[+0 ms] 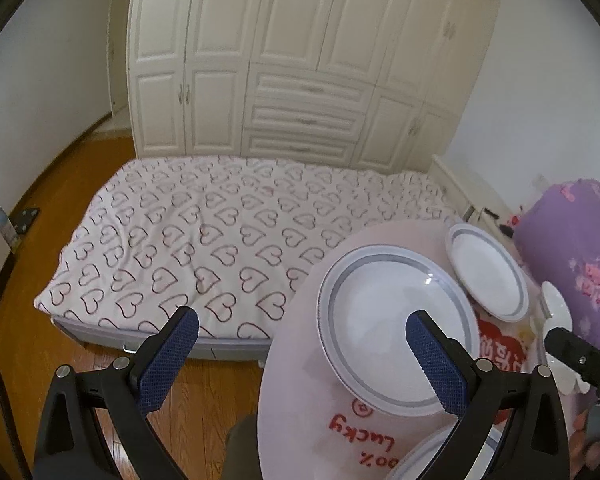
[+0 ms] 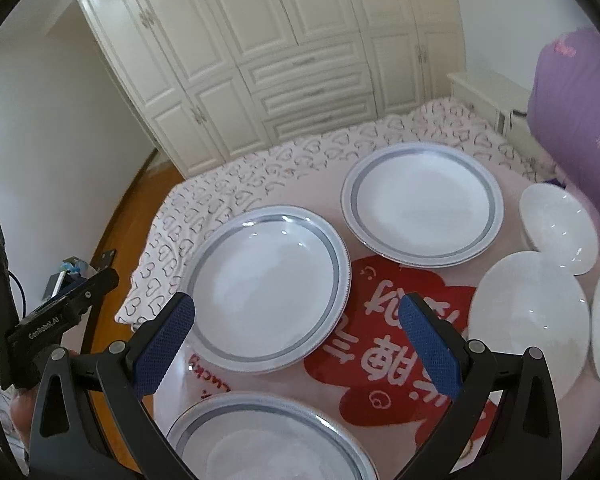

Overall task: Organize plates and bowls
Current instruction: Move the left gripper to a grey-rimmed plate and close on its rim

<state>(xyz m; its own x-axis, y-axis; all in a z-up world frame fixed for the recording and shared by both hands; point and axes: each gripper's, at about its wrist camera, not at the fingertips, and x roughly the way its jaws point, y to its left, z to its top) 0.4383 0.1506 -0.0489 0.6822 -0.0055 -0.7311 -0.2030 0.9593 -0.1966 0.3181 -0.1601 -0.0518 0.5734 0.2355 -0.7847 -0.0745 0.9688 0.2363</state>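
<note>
the plates [image 2: 268, 288] are white with a grey-blue ring, the bowls [image 2: 530, 320] plain white. the tablecloth [image 2: 380, 320] is pale pink with a red patch and red lettering. the bedsheet [image 1: 204, 236] is white with outlined hearts.

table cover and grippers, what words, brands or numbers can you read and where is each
"Lucky", red handwriting-style print, upside down on the pink table cover; digits and "%" before it, partly cut off.
"GenRoboLAI", or close to it, small white print on the left gripper body; last letters unsure.
Large white Chinese characters on the red heart patch, upside down; I cannot read them surely.
Circled mark beside "Lucky": too small to read.
</note>
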